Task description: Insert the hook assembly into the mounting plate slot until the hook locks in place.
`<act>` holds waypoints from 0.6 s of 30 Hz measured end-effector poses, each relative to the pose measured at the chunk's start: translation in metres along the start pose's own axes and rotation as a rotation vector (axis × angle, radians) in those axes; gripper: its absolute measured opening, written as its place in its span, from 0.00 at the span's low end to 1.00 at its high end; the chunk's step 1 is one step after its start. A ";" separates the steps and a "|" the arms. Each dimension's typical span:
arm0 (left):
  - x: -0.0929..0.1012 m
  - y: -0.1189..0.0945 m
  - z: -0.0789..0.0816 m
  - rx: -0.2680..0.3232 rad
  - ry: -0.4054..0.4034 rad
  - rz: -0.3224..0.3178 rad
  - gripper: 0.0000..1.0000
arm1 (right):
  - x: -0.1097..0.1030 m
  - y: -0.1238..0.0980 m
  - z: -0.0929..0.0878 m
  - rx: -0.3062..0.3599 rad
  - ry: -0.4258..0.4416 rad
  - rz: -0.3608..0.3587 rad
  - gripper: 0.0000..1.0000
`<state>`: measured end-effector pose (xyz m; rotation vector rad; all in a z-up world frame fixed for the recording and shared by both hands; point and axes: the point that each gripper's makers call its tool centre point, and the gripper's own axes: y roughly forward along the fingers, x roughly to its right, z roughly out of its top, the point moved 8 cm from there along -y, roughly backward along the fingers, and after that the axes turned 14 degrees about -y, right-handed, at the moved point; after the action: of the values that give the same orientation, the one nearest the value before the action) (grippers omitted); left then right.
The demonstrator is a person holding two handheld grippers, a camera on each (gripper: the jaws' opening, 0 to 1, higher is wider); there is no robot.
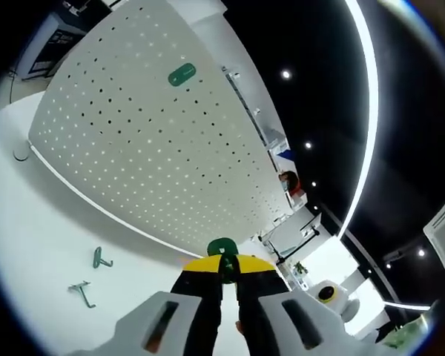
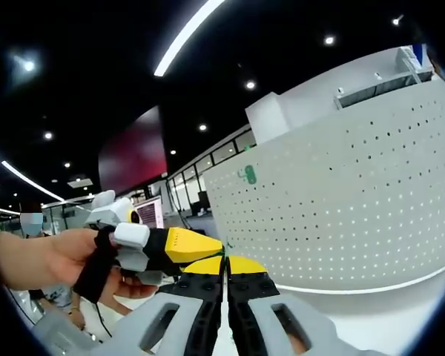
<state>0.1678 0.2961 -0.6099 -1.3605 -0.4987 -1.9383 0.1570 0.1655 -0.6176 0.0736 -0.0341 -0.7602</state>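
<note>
The left tool (image 1: 224,276) was pinching a green plastic hook assembly (image 1: 222,251) between its yellow-tipped jaws, holding it just off the lower edge of the white perforated pegboard panel (image 1: 156,141). On that panel, well above the held piece, sat a green oval mounting plate (image 1: 182,74) — already fixed to the board, though I could not tell whether its slot was free. Two more green hooks (image 1: 93,274) lay loose on the white worktop (image 1: 37,245) below the panel. In the right gripper view, the right tool (image 2: 225,268) had its jaws pressed together on nothing, with the left tool and the person's hand (image 2: 59,259) just beside it. By my judgement the insertion had not begun: the hook was gripped but well apart from the plate, so carrying, aligning and locking all remained.
</note>
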 end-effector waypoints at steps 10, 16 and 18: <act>-0.001 -0.001 0.002 0.004 0.030 0.007 0.04 | -0.002 0.001 0.000 0.001 -0.007 0.009 0.00; 0.000 -0.002 0.003 0.006 0.076 0.011 0.04 | -0.002 0.001 -0.001 -0.006 -0.008 0.012 0.00; 0.001 -0.002 0.003 0.005 0.103 0.012 0.04 | -0.003 0.001 -0.001 -0.007 -0.021 0.012 0.00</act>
<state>0.1678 0.2988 -0.6074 -1.2506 -0.4442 -1.9849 0.1555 0.1684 -0.6185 0.0584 -0.0520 -0.7493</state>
